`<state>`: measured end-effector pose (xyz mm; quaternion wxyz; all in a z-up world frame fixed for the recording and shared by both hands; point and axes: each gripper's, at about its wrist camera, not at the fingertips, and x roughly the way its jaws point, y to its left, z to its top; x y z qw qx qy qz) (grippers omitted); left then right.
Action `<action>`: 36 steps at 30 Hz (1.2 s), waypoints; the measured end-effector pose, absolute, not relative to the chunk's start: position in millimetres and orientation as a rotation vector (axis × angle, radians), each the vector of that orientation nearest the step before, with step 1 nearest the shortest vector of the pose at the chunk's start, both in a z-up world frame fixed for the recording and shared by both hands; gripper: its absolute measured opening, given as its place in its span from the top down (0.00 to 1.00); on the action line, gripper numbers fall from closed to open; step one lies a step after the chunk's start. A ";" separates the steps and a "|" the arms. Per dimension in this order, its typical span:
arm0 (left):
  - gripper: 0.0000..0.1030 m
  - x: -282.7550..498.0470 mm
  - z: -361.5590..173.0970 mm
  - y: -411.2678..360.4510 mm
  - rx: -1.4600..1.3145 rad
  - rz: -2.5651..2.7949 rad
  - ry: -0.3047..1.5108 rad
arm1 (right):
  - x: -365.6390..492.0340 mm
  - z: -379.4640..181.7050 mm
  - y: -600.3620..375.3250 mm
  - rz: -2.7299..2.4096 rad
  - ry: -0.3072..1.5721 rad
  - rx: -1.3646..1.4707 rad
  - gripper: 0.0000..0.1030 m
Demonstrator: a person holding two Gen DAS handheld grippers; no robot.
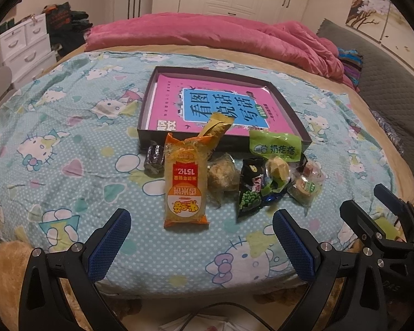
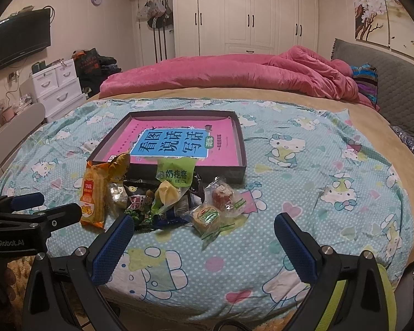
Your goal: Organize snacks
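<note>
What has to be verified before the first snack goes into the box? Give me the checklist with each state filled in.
1. Left gripper open and empty: ok, fingers wide apart above the bedsheet.
2. Right gripper open and empty: ok.
3. Dark shallow box open on top: ok, but a pink book covers most of its floor.
4. Orange rice cracker pack free to grasp: ok, it lies flat, nearest the left gripper.
5. Green pea bag free to grasp: not ok, other wrappers overlap its upper end.
6. Green milk snack bag inside the box: not ok, it leans on the front wall.
</note>
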<state>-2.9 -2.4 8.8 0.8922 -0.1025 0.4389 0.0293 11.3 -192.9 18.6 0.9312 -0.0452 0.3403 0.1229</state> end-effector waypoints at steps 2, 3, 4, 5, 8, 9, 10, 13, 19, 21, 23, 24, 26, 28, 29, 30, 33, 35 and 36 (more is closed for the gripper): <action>0.01 -1.7 7.0 0.5 -0.224 0.061 0.917 | 13.7 16.4 -192.0 0.257 0.705 -0.093 0.00; 0.01 -1.3 6.2 1.9 -0.228 0.063 0.920 | 14.2 15.4 -191.4 0.258 0.708 -0.095 0.00; 0.01 -0.4 5.0 3.7 -0.235 0.064 0.922 | 14.6 14.5 -190.7 0.261 0.711 -0.096 0.00; 0.01 0.5 4.2 4.9 -0.240 0.064 0.924 | 14.8 13.8 -190.0 0.263 0.713 -0.098 0.00; 0.01 3.9 -0.3 9.6 -0.254 0.072 0.936 | 17.4 11.8 -189.7 0.265 0.724 -0.096 0.00; 0.01 4.9 -2.2 11.2 -0.259 0.075 0.942 | 18.8 10.7 -190.0 0.265 0.730 -0.093 0.00; 0.01 6.5 -4.7 13.0 -0.266 0.078 0.949 | 20.6 8.8 -190.5 0.264 0.739 -0.087 0.00; 0.01 11.4 -13.0 19.9 -0.287 0.088 0.974 | 27.0 2.8 -191.7 0.263 0.771 -0.077 0.00; 0.01 21.4 -26.0 26.7 -0.288 0.108 1.006 | 46.5 -13.2 -195.3 0.270 0.845 -0.055 0.00; 0.01 24.9 -29.7 28.9 -0.293 0.109 1.012 | 54.3 -19.8 -199.6 0.269 0.876 -0.030 0.00; 0.01 28.5 -32.7 31.0 -0.293 0.117 1.021 | 62.0 -25.9 -204.0 0.265 0.901 -0.008 0.02; 0.01 29.8 -33.6 31.6 -0.295 0.115 1.021 | 65.3 -28.4 -205.0 0.265 0.911 -0.002 0.06; 0.01 33.3 -35.1 31.4 -0.286 0.114 1.020 | 71.3 -33.4 -205.1 0.262 0.927 0.000 0.11; 0.01 35.4 -35.6 31.0 -0.271 0.111 1.014 | 76.0 -37.4 -203.1 0.272 0.938 0.004 0.19; 0.01 36.8 -36.0 30.8 -0.263 0.109 1.009 | 78.0 -39.3 -202.3 0.278 0.945 0.007 0.22; 0.01 37.9 -36.3 30.8 -0.260 0.107 1.008 | 80.4 -41.4 -201.6 0.283 0.951 0.012 0.27; 0.02 41.0 -38.0 31.6 -0.272 0.091 1.009 | 86.8 -47.7 -200.1 0.275 0.964 0.010 0.34; 0.06 43.1 -39.5 31.7 -0.279 0.078 1.012 | 90.7 -50.4 -199.5 0.276 0.969 0.015 0.38; 0.07 44.1 -40.0 31.4 -0.278 0.077 1.013 | 92.3 -51.3 -198.5 0.278 0.970 0.014 0.40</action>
